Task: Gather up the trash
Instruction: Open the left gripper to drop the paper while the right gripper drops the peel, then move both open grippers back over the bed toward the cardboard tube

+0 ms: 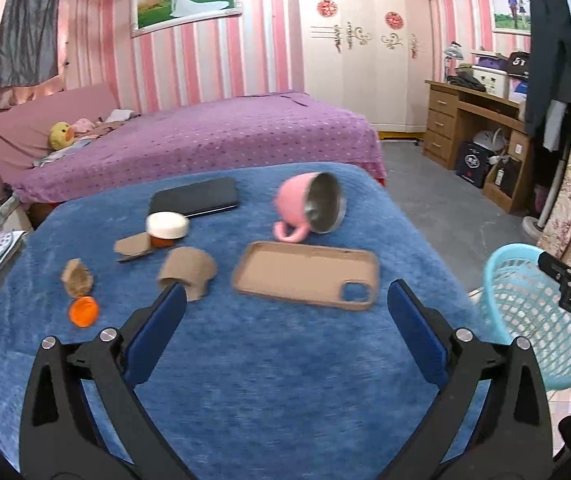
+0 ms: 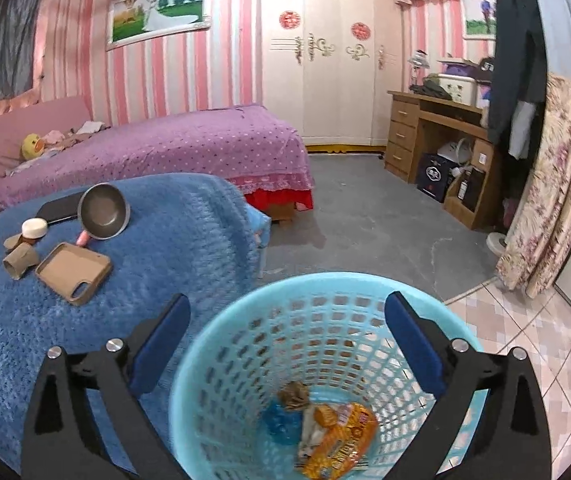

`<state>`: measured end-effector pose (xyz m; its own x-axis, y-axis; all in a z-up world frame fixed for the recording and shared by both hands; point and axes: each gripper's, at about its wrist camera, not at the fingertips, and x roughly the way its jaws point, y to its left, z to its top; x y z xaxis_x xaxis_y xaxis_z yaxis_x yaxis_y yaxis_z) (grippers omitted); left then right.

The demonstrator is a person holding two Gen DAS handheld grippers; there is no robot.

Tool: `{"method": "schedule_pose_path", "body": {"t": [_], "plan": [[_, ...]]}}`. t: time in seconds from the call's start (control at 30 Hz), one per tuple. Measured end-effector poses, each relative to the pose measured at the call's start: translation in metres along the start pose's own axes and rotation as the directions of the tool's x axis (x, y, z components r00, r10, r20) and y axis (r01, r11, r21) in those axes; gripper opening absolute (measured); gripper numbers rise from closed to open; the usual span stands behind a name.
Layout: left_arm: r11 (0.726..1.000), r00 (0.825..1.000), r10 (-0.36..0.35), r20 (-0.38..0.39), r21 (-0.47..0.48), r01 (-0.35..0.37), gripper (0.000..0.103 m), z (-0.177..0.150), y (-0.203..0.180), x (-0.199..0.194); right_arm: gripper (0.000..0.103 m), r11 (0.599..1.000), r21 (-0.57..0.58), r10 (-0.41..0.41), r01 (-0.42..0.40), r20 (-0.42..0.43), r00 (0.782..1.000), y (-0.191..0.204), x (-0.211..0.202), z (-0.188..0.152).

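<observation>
In the left wrist view my left gripper (image 1: 287,292) stands open over the blue blanket (image 1: 269,380), nothing between its fingers. Ahead of its left finger lies a torn cardboard tube (image 1: 187,276). Further left are a crumpled brown paper (image 1: 77,278), an orange cap (image 1: 83,311) and a flat cardboard scrap (image 1: 133,248). In the right wrist view my right gripper (image 2: 288,302) is open above the light blue basket (image 2: 221,364), empty. In the basket lie an orange snack wrapper (image 2: 337,436), a brown paper wad (image 2: 293,396) and a blue wrapper (image 2: 283,420).
A tan phone case (image 1: 305,280), a pink mug (image 1: 311,208) on its side, a white-lidded jar (image 1: 166,226) and a black tablet (image 1: 193,202) also lie on the blanket. The basket (image 1: 525,300) stands off the table's right edge. A purple bed (image 1: 205,140) is behind.
</observation>
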<state>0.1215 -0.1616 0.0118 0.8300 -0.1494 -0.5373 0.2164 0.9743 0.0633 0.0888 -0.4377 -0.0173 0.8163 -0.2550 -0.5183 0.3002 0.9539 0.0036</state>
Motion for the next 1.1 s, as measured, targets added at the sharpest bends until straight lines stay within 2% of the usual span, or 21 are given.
{"method": "schedule_pose_path", "body": {"t": [0.23, 0.37, 0.73, 0.97, 1.1], "plan": [[0.998, 0.999, 0.049, -0.011, -0.049, -0.049, 0.097, -0.012, 0.047, 0.009, 0.097, 0.999, -0.028, 0.036, -0.036, -0.014, 0.999, 0.040, 0.003, 0.002], [0.996, 0.998, 0.053, -0.032, -0.076, -0.055, 0.097, -0.017, 0.068, 0.015, 0.097, 0.997, -0.058, 0.051, -0.052, -0.017, 0.999, 0.062, 0.005, 0.002], [0.984, 0.993, 0.101, -0.066, -0.142, -0.110, 0.097, -0.027, 0.123, 0.028, 0.097, 0.992, -0.073, 0.099, -0.101, -0.038, 0.994, 0.105, 0.012, 0.003], [0.975, 0.987, 0.141, -0.072, -0.163, -0.151, 0.097, -0.029, 0.147, 0.031, 0.097, 0.988, -0.081, 0.133, -0.135, -0.024, 0.991, 0.137, 0.013, 0.004], [0.973, 0.986, 0.149, -0.079, -0.166, -0.160, 0.097, -0.032, 0.156, 0.034, 0.097, 0.982, -0.125, 0.138, -0.142, -0.041, 0.990, 0.156, 0.019, -0.003]]}}
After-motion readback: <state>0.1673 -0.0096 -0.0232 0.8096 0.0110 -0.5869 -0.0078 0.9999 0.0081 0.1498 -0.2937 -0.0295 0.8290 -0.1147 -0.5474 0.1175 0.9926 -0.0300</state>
